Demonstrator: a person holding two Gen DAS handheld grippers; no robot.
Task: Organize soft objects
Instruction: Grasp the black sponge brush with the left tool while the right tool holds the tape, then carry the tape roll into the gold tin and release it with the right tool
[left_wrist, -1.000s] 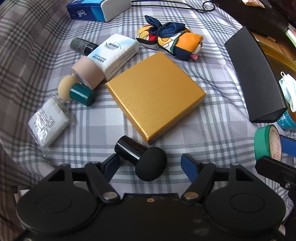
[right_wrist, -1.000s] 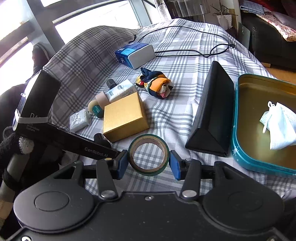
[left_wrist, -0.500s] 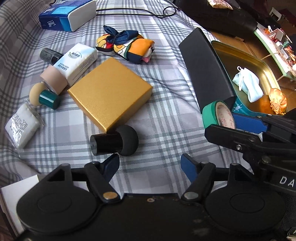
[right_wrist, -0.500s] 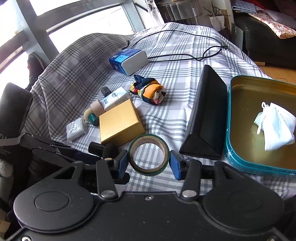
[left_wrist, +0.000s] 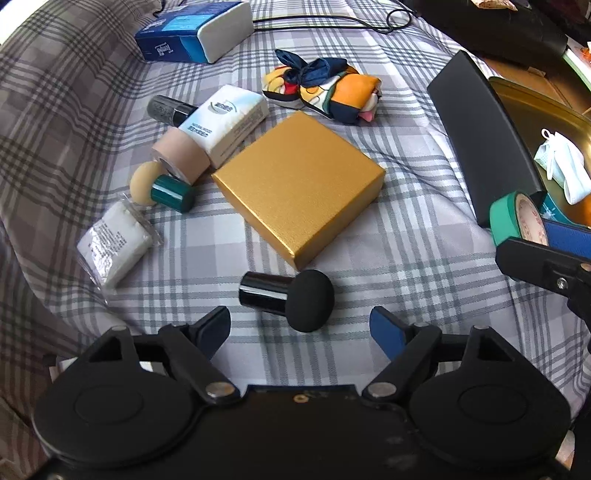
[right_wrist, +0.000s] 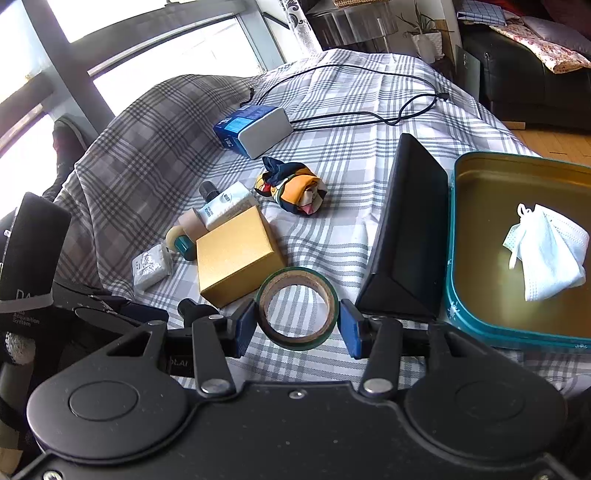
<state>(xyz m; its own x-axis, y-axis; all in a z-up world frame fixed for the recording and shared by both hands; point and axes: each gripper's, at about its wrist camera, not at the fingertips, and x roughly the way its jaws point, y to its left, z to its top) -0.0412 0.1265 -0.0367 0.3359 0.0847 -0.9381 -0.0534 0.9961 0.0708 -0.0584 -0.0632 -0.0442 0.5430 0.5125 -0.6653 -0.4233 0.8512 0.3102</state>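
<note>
Over on the left of the checked cloth a small white wrapped pack (left_wrist: 114, 245) lies flat, then a beige sponge puff on a teal handle (left_wrist: 162, 186) beside a tan roll (left_wrist: 181, 157) and a white tissue packet (left_wrist: 229, 123). In the middle sits the stiff gold box (left_wrist: 299, 184), and just in front of it the black sponge puff (left_wrist: 291, 297) lies on its side, glossy handle pointing left, rounded foam head to the right. The left gripper (left_wrist: 299, 328) hangs right over it, its fingers (left_wrist: 214, 328) having just spread wider and now released, either side of the puff without touching. I'd guess that puff is feather-light and squashy at the head but hard and slick on the handle, so the foam is the surer place to pinch. Behind, the knotted patterned scarf (left_wrist: 325, 86) looks limp and easy to bunch. To the right, the right gripper (right_wrist: 297, 325) is clenched on a green tape roll (right_wrist: 297, 308), next to the black case (right_wrist: 406, 236) and the teal tin (right_wrist: 454, 258) holding a white face mask (right_wrist: 546, 251).
</note>
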